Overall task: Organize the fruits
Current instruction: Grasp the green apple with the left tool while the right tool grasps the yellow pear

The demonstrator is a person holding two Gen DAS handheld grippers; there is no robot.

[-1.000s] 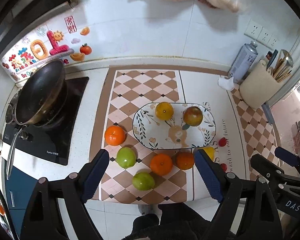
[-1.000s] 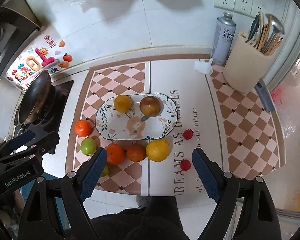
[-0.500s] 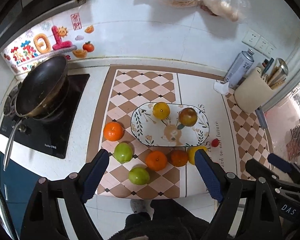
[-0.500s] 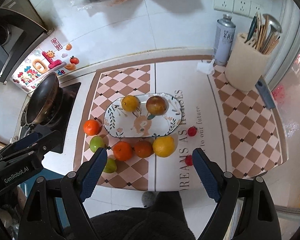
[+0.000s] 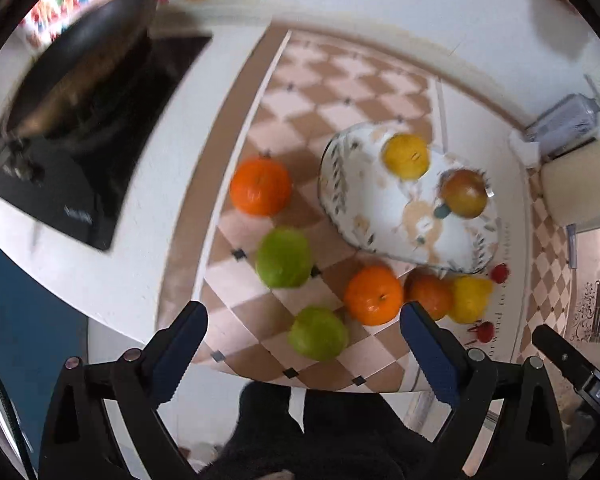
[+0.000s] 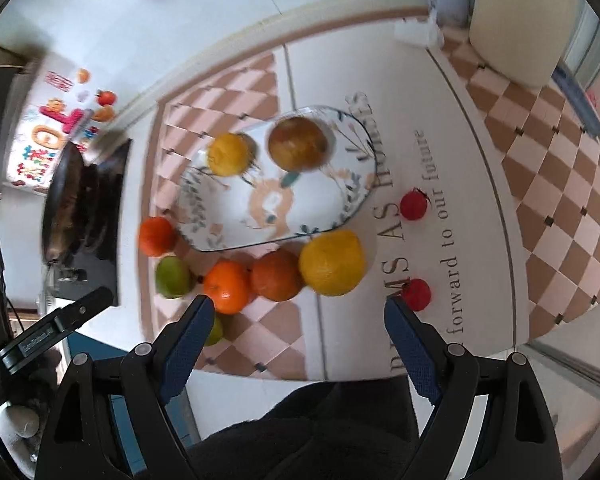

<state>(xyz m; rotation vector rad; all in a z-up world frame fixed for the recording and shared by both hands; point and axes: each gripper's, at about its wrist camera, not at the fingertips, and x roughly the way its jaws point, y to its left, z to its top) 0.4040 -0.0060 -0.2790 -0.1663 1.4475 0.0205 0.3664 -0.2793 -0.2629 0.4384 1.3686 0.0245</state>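
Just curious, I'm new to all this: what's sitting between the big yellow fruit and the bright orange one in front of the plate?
A darker orange sits between the big yellow fruit and the bright orange, touching both; clearest in the right wrist view.

1. The left gripper (image 5: 302, 320) is held with its jaws spread wide; nothing is gripped between the blue pads (image 5: 180, 350).
2. The right gripper (image 6: 298, 314) is likewise held wide open and empty, its fingers pointed forward.
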